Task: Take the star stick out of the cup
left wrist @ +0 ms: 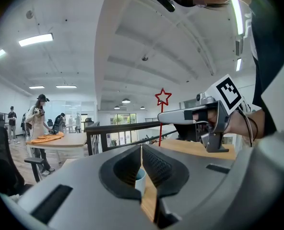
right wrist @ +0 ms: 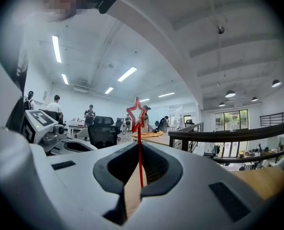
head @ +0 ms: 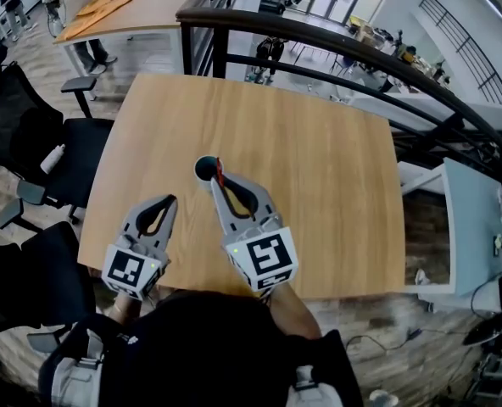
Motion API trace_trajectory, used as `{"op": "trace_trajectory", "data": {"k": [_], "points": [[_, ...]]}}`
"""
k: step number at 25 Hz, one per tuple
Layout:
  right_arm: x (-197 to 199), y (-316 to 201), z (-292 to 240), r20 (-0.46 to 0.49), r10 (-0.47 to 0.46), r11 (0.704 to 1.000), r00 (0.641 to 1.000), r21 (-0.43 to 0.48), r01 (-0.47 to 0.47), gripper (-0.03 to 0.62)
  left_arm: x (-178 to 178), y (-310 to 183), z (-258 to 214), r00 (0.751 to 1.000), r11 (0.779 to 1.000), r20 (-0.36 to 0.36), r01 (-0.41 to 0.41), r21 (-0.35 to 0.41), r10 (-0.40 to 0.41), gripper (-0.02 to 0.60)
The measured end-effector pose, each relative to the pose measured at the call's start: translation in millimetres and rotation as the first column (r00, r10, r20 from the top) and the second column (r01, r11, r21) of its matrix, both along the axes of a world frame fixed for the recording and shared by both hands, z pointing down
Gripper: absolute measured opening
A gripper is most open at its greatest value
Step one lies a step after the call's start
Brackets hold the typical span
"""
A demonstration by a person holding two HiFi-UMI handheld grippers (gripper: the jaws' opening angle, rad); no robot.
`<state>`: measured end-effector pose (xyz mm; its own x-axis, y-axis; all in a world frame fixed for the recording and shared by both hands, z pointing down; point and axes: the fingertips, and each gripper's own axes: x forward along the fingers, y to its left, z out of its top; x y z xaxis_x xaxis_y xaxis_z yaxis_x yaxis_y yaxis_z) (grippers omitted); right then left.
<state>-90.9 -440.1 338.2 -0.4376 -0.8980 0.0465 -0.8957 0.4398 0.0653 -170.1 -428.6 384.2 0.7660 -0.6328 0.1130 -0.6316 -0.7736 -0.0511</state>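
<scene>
Star stick (right wrist: 139, 157): where is it, and who has it?

In the pinch of the right gripper. But take it from the left. The left gripper (left wrist: 141, 152) hangs over the near side of the worktop (head: 319, 159), its fingers pressed together on nothing. Through the slit under them you see the cup (left wrist: 139, 176), just ahead and untouched.

And the cup itself?

Small, round, dark inside from above, pale blue on its wall. It looks light. It stands on smooth wood-grain board. Just right of it the right gripper (head: 217, 181) has its ribbed dark fingers (right wrist: 155, 166) clamped on the thin red stem. The star on top is an open outline, like bent wire, and it stands upright above the fingers. I cannot tell whether the lower end is clear of the rim.

So what could go wrong?

Nothing holds the cup. I judge that a slanted pull would catch the stem on the rim and tip the cup or drag it. The stem is also thin and smooth, so it may swivel or slide in that narrow pinch.
</scene>
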Motion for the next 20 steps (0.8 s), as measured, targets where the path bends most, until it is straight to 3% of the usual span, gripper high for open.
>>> {"op": "trace_trajectory", "data": {"k": [20], "points": [[3,16,0,-0.018,-0.01,1.0,1.0,-0.008,0.009,0.028,2,12,4,1.0,1.0,-0.004,0.007,-0.014,-0.007,0.023]]}}
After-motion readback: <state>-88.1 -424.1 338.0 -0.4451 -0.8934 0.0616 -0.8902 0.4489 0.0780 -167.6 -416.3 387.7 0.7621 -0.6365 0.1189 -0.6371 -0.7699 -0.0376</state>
